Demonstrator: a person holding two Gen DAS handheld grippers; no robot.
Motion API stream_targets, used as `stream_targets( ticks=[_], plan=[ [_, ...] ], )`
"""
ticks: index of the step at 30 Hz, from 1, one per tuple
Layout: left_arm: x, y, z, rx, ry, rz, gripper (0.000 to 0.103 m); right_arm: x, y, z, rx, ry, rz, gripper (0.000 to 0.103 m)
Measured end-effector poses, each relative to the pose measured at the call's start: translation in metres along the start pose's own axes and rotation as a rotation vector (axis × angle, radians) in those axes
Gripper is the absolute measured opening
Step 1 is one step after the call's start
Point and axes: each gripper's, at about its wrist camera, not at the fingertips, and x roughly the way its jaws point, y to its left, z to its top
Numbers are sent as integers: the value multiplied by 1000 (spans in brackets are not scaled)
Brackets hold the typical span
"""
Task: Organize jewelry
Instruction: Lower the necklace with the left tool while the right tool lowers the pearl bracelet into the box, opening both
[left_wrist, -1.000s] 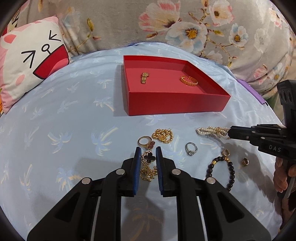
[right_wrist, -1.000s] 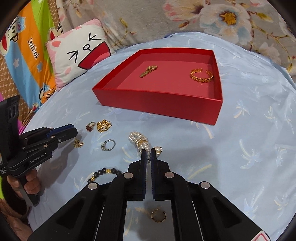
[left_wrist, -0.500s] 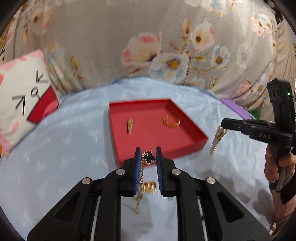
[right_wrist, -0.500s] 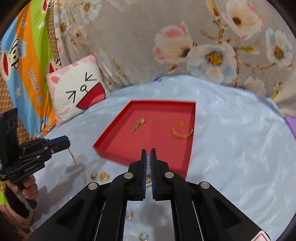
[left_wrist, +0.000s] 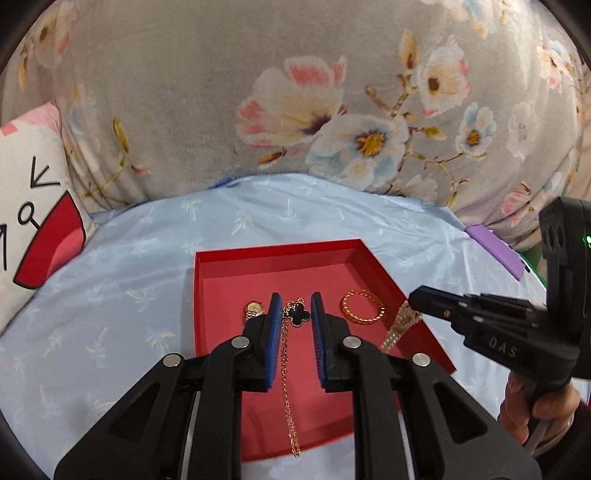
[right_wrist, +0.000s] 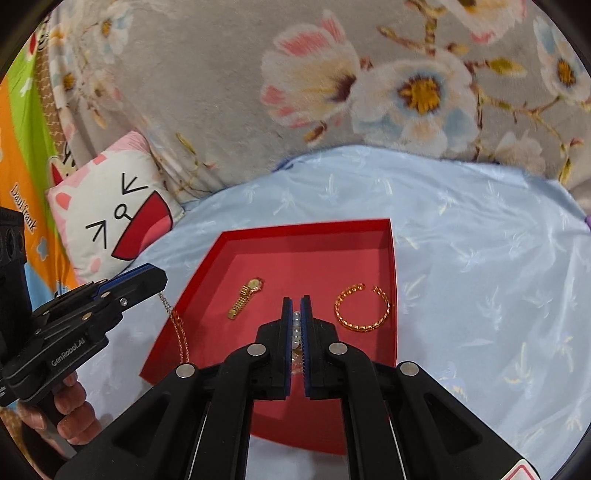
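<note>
The left tongs (left_wrist: 294, 312) pinch a gold chain with a black clover charm (left_wrist: 297, 314), its length dangling over the red box (left_wrist: 221, 295). The right tongs (right_wrist: 296, 308), pressed nearly together, grip a pearl strand (right_wrist: 296, 325) above the same box. Farther in, a small gold watch (right_wrist: 245, 297) and a gold bangle (right_wrist: 362, 308) lie on the box floor. The box sits on a pale blue bedsheet (right_wrist: 480, 258), with a cartoon cushion (right_wrist: 114, 214) beyond.

Clover necklace (left_wrist: 298, 314), pearl strand (right_wrist: 296, 328) above red tray (left_wrist: 218, 295)
</note>
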Motion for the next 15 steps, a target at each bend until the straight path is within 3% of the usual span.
stream_targets(
  ticks=[5, 15],
  plan=[
    [19, 9, 1, 1, 7, 73, 15, 20, -8, -10, 3, 32, -41, 4],
    [40, 19, -12, -16, 80, 86, 16, 46, -22, -31, 10, 116, -74, 7]
  ],
)
